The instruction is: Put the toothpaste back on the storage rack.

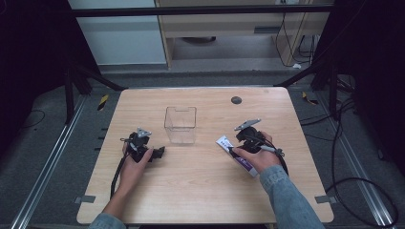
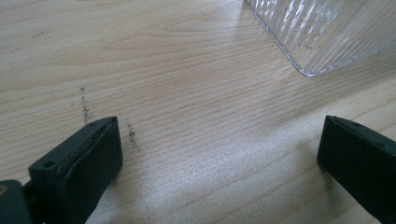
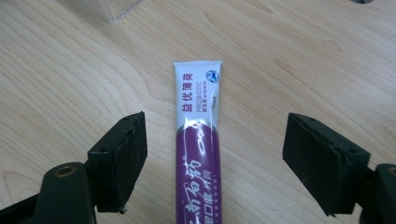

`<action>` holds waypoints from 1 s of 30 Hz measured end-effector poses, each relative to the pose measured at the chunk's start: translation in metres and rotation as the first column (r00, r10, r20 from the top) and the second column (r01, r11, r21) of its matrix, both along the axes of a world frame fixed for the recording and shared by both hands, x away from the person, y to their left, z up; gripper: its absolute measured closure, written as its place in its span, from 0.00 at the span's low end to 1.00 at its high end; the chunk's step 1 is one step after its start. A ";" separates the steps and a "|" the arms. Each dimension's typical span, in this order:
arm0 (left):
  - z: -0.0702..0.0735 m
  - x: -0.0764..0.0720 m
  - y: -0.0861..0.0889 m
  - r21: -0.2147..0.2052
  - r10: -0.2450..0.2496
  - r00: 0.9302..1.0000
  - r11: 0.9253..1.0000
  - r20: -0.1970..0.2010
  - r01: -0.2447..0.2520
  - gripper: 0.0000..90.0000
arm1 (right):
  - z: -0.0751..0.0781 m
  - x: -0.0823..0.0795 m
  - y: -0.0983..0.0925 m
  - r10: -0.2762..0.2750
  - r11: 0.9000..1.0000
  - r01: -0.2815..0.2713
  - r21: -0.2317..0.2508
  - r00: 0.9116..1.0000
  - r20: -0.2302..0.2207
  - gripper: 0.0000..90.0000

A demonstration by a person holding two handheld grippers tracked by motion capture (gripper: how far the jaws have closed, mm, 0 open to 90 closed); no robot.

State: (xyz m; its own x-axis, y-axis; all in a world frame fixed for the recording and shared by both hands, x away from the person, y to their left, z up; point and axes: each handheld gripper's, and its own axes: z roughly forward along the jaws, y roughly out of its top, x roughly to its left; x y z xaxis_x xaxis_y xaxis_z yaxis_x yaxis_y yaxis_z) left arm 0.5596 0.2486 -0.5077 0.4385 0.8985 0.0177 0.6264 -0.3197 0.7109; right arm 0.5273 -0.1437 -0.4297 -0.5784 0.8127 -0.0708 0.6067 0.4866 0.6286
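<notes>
A white and purple toothpaste tube point(image 1: 235, 153) point(image 3: 196, 140) lies flat on the wooden table point(image 1: 200, 191), right of centre. My right gripper point(image 1: 237, 144) point(image 3: 215, 163) is open, its jaws standing on either side of the tube without touching it. A clear ribbed plastic box point(image 1: 180, 124) point(image 2: 322, 32) stands upright at the table's middle. My left gripper point(image 1: 160, 151) point(image 2: 219, 154) is open low over bare wood, just left of and nearer than the box, with nothing between its jaws.
A small dark round disc point(image 1: 236, 99) sits in the table near its far edge. Black frame posts and cables point(image 1: 363, 181) run along the floor on both sides. Bare wood stretches along the table's near part.
</notes>
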 end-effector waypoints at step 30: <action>0.000 0.000 0.000 0.000 0.001 1.000 1.000 0.000 -0.001 0.00 | -0.025 0.026 0.020 0.036 0.997 -0.046 -0.054 0.983 -0.178 0.41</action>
State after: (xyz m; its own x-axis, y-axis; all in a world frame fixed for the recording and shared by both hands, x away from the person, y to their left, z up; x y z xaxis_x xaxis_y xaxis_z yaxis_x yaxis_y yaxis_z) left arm 0.5597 0.2486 -0.5077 0.4379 0.8988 0.0178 0.6263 -0.3192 0.7112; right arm 0.5530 -0.1239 -0.4547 -0.6186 0.7856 -0.0110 0.6845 0.5457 0.4834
